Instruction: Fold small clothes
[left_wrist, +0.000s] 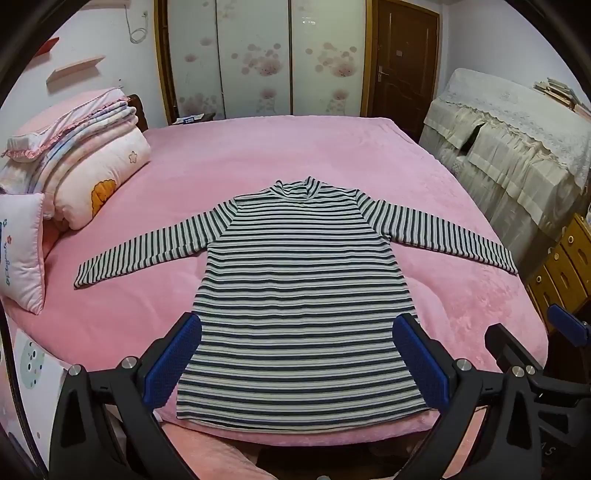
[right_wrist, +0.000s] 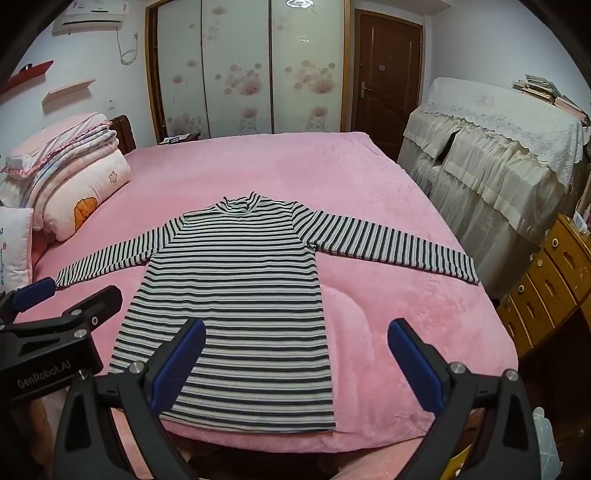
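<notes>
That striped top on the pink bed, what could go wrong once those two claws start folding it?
1. The striped top lies on a soft, fuzzy pink blanket; a pad could pinch blanket together with cloth and drag both.
2. Its hem sits close to the bed's near edge, so a tug toward the person might pull it off.
3. The right sleeve reaches nearly to the bed's side; swung loosely, it may droop over. Both the left gripper and right gripper stand open, holding nothing.
</notes>
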